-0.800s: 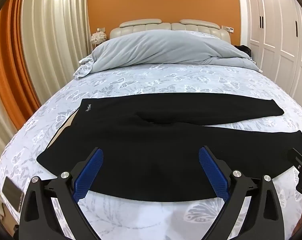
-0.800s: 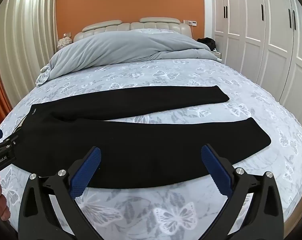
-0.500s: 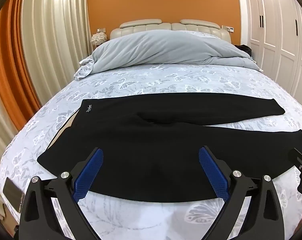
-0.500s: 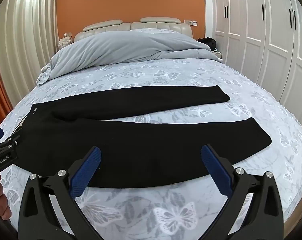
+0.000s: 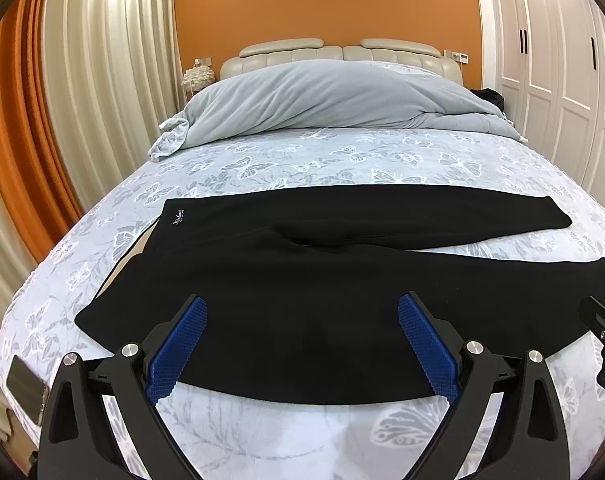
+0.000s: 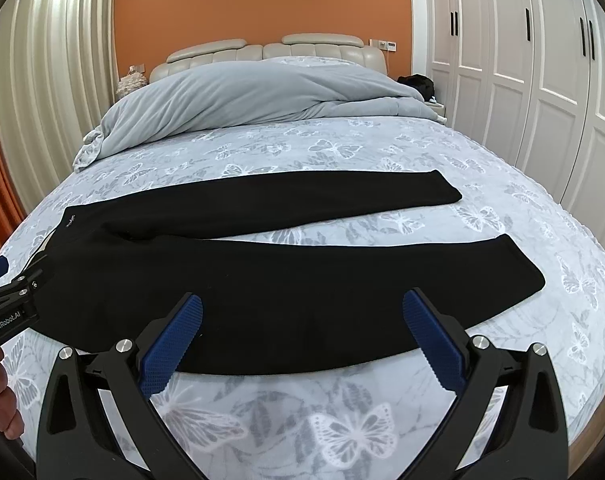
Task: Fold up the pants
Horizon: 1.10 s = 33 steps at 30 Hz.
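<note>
Broadly, the bed with its butterfly-print sheet filled both views, a grey duvet bunched at the headboard end beyond the pants. The black pants lay flat across the sheet, waistband toward the curtain side, both legs stretched toward the wardrobe side and splayed apart, a wedge of sheet showing between them in the right wrist view. No fold was visible yet: neither leg lay over the other and the length was not doubled, so I judged the task at its very start, with the leg-over-leg fold and the lengthwise folds all left to do. The left gripper hovered over the near edge of the pants toward the waist, jaws spread wide, nothing between the blue pads. The right gripper hovered over the near leg's edge, further from the waistband, jaws likewise wide apart and empty. A phone lay at the bed's corner, on the curtain side of the pants, clear of the cloth. Whether either gripper touched the fabric, I could not tell.
</note>
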Each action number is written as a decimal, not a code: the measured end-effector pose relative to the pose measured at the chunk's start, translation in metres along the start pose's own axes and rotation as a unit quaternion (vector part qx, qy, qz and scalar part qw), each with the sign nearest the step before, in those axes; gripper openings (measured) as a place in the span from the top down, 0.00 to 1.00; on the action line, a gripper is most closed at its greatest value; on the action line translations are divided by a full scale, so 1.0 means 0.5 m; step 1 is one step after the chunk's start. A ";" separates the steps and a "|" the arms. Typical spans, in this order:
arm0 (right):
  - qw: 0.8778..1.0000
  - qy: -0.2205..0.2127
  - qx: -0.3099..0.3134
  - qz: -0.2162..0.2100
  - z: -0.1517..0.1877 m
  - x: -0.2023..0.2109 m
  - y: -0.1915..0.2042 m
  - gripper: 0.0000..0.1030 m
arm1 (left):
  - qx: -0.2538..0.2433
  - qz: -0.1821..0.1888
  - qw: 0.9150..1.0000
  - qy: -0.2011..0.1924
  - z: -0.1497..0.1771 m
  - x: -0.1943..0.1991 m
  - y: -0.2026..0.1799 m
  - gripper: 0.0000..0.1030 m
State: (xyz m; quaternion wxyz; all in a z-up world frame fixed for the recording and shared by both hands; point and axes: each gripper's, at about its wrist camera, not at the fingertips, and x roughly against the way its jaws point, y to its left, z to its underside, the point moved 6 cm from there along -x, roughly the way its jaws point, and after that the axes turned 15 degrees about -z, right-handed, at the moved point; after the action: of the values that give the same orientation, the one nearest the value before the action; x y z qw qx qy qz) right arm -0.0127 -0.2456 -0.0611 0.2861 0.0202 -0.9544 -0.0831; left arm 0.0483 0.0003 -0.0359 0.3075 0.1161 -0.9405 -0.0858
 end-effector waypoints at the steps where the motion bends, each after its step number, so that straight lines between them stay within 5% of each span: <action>1: 1.000 0.001 0.000 0.000 0.000 -0.001 0.000 0.04 | 0.000 0.000 1.000 0.000 0.000 0.000 0.000 0.08; 33: 1.000 0.002 -0.001 -0.001 0.001 -0.001 0.001 0.04 | -0.001 -0.004 1.000 -0.001 0.007 -0.009 0.011 0.08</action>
State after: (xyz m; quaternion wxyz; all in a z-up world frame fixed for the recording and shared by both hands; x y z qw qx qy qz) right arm -0.0124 -0.2448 -0.0618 0.2875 0.0211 -0.9538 -0.0845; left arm 0.0486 0.0070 -0.0399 0.3064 0.1193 -0.9402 -0.0883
